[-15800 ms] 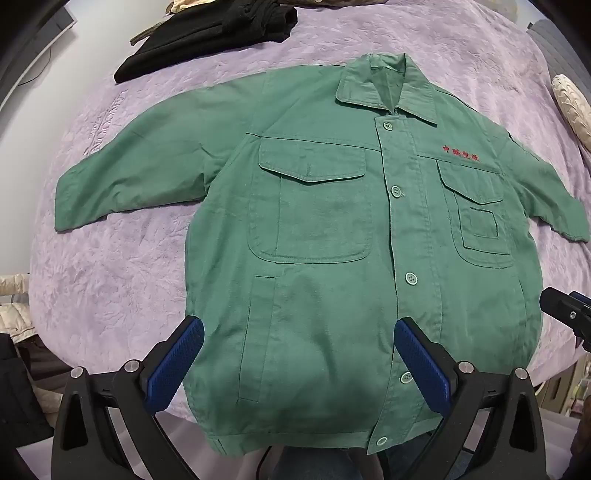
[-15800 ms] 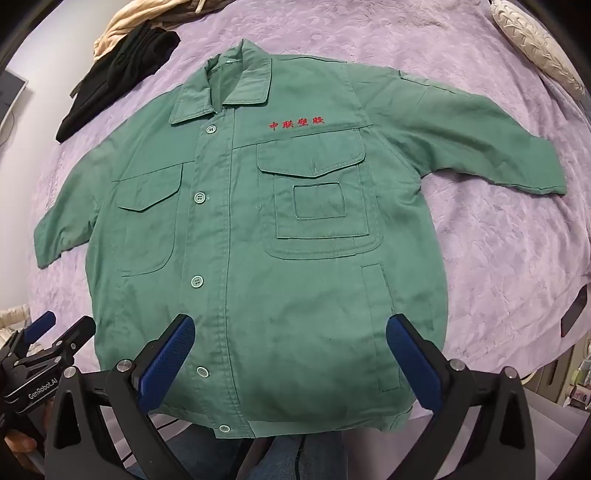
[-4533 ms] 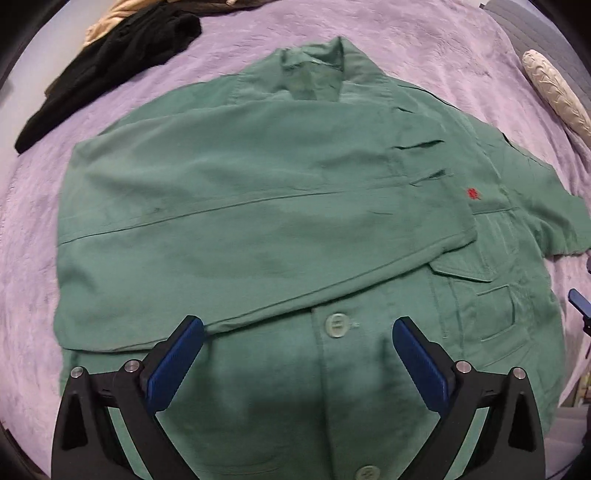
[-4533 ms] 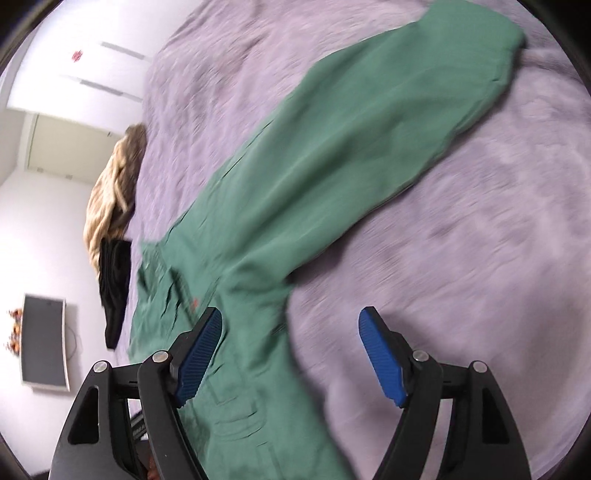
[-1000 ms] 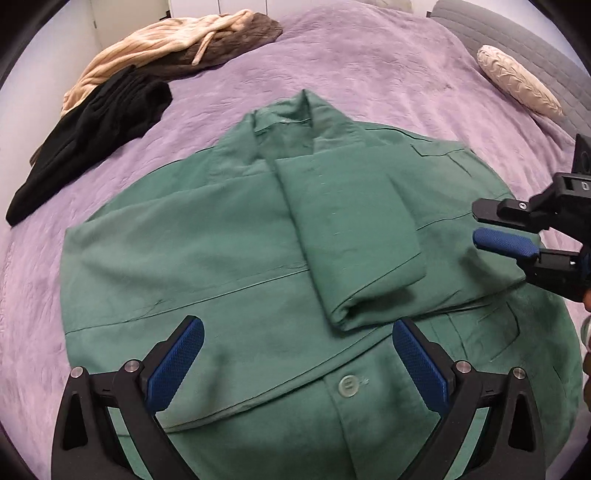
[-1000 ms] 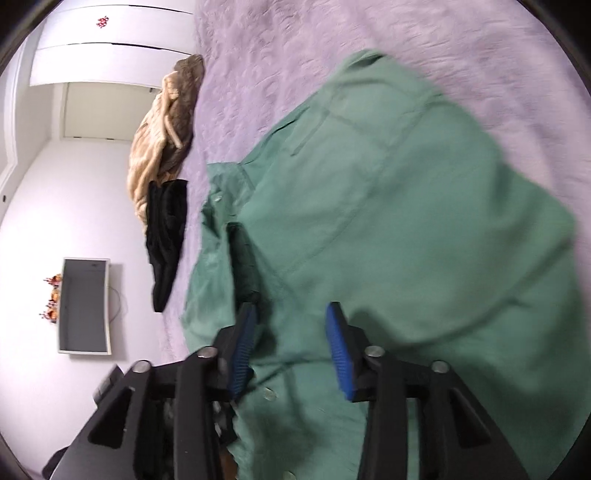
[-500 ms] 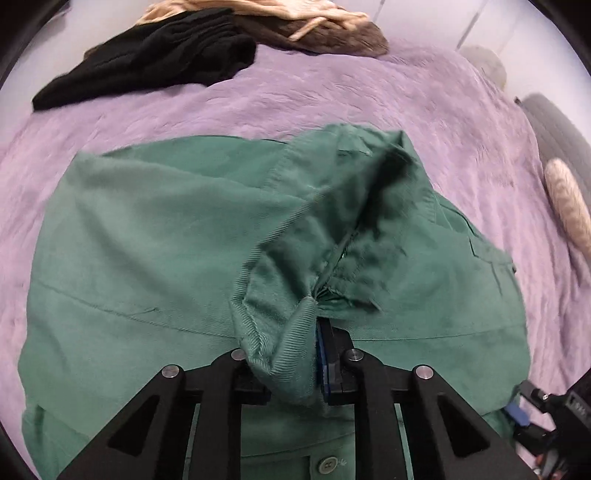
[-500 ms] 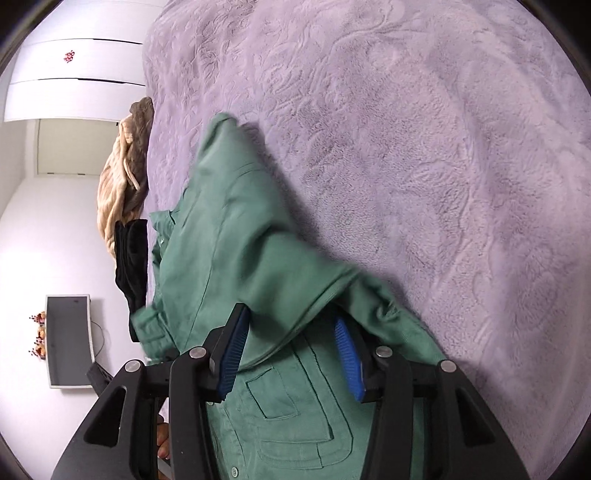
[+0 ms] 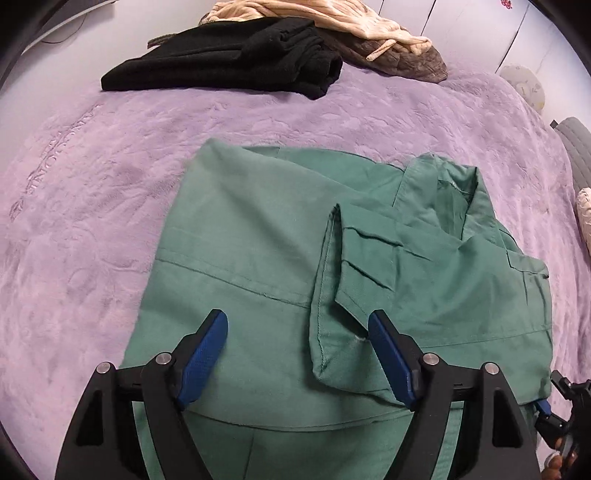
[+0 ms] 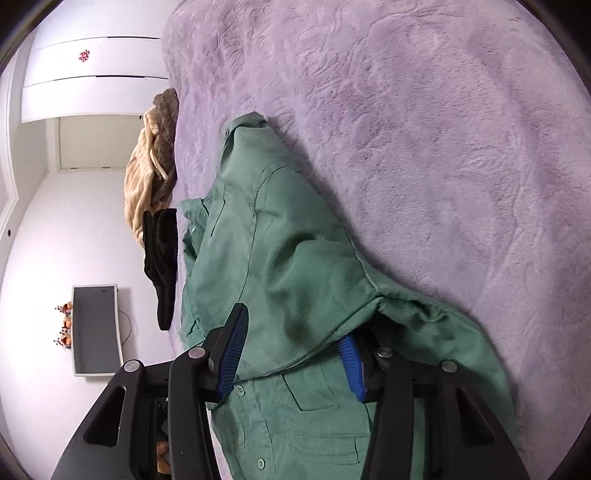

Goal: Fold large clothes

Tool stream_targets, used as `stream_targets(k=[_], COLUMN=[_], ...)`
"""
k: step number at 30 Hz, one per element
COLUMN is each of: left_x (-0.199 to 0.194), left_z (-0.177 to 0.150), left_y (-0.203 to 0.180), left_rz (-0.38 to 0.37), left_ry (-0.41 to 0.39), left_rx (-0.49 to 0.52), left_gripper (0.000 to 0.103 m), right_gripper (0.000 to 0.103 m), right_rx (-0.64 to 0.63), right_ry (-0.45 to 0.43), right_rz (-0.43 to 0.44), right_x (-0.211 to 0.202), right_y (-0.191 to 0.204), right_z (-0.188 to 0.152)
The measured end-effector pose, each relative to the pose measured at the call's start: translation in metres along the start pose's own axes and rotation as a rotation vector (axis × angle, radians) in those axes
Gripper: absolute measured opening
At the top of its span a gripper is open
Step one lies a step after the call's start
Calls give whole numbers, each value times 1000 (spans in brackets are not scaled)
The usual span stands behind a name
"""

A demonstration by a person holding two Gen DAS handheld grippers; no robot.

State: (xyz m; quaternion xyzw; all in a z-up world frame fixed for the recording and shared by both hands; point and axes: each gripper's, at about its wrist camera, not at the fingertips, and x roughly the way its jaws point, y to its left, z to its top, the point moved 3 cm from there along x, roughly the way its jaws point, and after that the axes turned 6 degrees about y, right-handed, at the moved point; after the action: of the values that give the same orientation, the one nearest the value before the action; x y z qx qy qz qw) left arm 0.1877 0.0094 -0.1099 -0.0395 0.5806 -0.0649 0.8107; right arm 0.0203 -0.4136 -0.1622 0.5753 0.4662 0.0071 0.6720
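A green jacket (image 9: 258,258) lies on the purple bedspread (image 9: 92,192) with both sides folded in and the collar at the upper right. Its folded sleeve cuff (image 9: 332,332) rests across the body, between the fingers of my left gripper (image 9: 297,356). Those jaws are opening and the blue pads stand clear of the cloth. In the right wrist view my right gripper (image 10: 291,360) is shut on the jacket's (image 10: 288,266) folded side edge; fabric fills the gap and drapes over the right finger. It shows small at the jacket's right edge as the right gripper (image 9: 554,406).
A black garment (image 9: 229,59) and a beige one (image 9: 314,14) lie at the bed's far edge. A cream pillow (image 9: 585,218) sits at the right. A monitor (image 10: 96,328) and white wardrobe (image 10: 92,74) stand beyond the bed.
Half a second ago my left gripper was shut on the lifted sleeve cuff; now it has let go and the cuff lies flat. The right gripper carried the jacket's side inward.
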Motion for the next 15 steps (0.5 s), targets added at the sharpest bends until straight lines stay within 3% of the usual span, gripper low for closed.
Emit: stream_targets(k=[3, 6, 12, 15], left_x=[-3, 0, 32, 56], left_z=[18, 35, 55, 55], left_y=[-25, -76, -217, -280], left_rz=[-18, -90, -246, -283], left_ry=[-12, -5, 62, 122], left_rx=[98, 231, 503, 601], left_gripper=[79, 79, 79, 79], right_gripper=[52, 52, 52, 52], right_rx=[24, 58, 136, 150], right_ry=[-28, -55, -83, -84], right_rz=[22, 40, 140, 198], right_x=[-2, -10, -24, -24], right_y=[-4, -16, -37, -39], right_z=[1, 3, 0, -2])
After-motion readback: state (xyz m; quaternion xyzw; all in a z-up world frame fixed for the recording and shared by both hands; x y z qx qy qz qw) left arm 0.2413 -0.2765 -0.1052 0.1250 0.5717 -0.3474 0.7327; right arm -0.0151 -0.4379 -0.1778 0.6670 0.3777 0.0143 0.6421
